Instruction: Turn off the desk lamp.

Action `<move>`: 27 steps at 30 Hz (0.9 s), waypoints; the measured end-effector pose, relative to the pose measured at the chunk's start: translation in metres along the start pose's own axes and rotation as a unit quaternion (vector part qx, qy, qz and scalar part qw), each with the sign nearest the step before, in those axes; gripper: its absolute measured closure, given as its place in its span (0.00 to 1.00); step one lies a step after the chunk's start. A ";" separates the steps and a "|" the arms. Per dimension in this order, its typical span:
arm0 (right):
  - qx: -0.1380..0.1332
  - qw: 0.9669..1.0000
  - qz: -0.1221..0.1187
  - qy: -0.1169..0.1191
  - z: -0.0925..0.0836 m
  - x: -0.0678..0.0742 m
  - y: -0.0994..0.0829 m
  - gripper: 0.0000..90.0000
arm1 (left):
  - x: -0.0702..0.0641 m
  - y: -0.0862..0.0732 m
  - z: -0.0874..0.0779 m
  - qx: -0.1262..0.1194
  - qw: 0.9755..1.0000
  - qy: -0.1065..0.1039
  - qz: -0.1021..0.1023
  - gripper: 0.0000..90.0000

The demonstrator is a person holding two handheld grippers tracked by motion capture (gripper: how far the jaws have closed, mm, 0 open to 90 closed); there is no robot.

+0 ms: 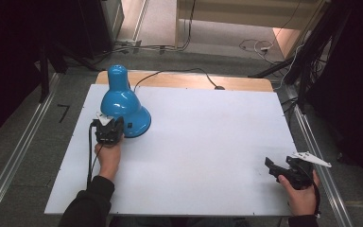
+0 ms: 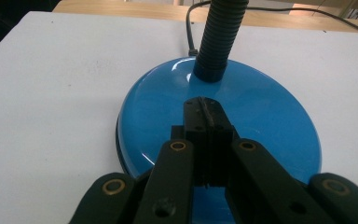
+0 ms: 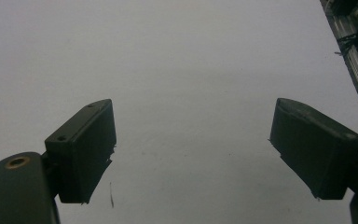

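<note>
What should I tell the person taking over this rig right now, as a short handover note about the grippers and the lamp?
Left gripper: jaws shut, tips over the lamp base just in front of the flexible neck; nothing gripped. Whether the tips touch the base is unclear.
Right gripper: open, empty, over bare table near the right front corner.
Lamp: blue, standing at the table's far left, shade up, cord running off the back edge.
Done: left gripper brought to the base.
Left: likely working the lamp, perhaps pressing something on the base; right gripper not yet involved.

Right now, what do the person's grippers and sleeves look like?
Both are black. The left gripper has linkage bars with brass-coloured rivets and a black cable. The right gripper has blocky dark pads and a white three-cornered plate. Both sleeves are dark.
</note>
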State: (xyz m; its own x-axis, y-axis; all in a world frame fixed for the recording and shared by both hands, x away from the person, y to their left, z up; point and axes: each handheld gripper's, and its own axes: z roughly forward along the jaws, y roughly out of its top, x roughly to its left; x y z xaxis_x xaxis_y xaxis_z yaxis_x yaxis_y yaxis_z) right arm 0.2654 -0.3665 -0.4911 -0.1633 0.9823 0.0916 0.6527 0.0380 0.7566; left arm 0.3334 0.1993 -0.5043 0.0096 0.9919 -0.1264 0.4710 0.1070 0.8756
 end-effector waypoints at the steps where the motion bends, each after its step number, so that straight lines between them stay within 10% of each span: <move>1: 0.000 1.000 0.000 0.001 0.000 0.000 0.000 0.15 | 0.002 0.000 -0.001 0.007 1.000 0.002 0.007 1.00; 18: -0.005 1.000 0.000 0.000 -0.003 -0.001 0.000 0.15 | 0.018 0.001 -0.012 -0.003 1.000 0.013 -0.013 1.00; 27: -0.005 1.000 0.000 0.000 -0.004 -0.001 0.000 0.15 | 0.028 0.002 -0.022 0.003 1.000 0.006 -0.017 0.78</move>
State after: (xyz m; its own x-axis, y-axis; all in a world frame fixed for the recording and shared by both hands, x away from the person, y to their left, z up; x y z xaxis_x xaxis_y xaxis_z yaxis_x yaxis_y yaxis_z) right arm 0.2626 -0.3683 -0.4891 -0.1624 0.9825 0.0916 0.6453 0.0356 0.7631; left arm 0.3153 0.2292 -0.4965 -0.0162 0.9886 -0.1498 0.4757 0.1394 0.8685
